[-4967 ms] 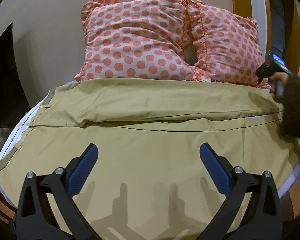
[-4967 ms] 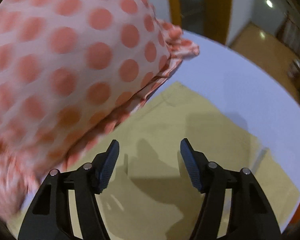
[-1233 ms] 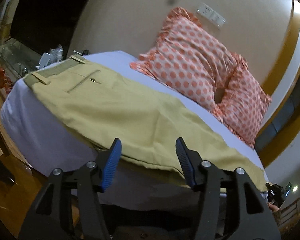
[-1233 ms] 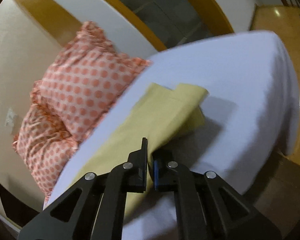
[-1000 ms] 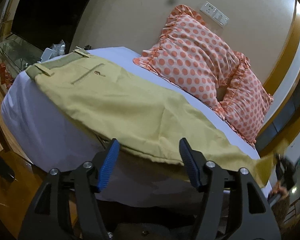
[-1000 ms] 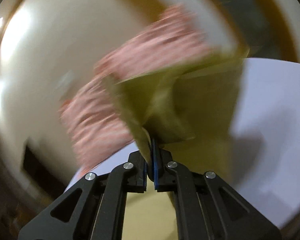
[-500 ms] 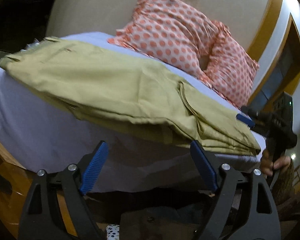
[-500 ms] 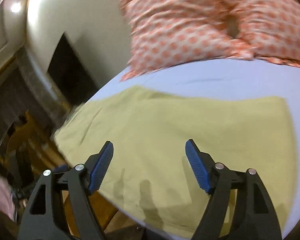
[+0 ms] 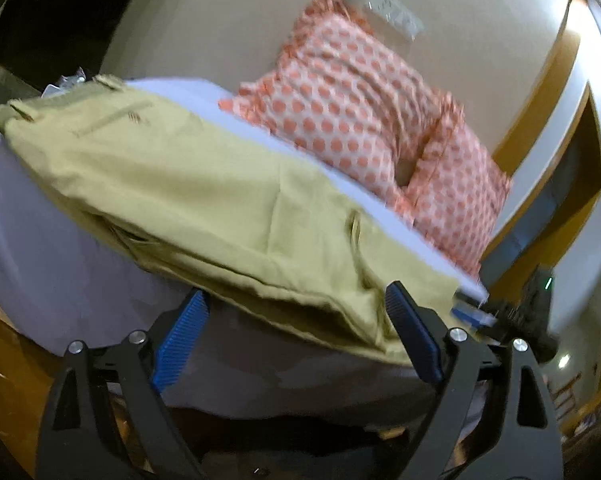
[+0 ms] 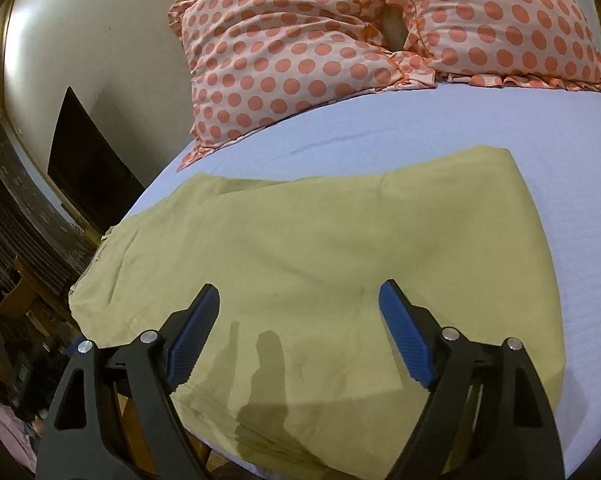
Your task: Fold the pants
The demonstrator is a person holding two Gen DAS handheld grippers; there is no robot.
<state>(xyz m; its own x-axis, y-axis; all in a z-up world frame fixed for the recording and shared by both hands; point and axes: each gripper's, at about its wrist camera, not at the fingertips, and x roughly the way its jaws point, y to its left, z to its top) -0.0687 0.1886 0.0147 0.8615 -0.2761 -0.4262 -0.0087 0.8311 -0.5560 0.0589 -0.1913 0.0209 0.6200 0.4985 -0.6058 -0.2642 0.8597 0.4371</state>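
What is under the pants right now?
The pants lie on the bed sheet, which shows around them. Near the edge, folded layers of the pants are stacked. Whatever lies between those layers is covered.

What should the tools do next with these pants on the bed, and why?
Probably bring the left tool forward to pinch the near edge of the pants. Both tools are open and hold nothing; the right tool hovers over the cloth. The pants lie folded once on the bed, so another fold seems due.

Left view low beside bed, right above; both share pants
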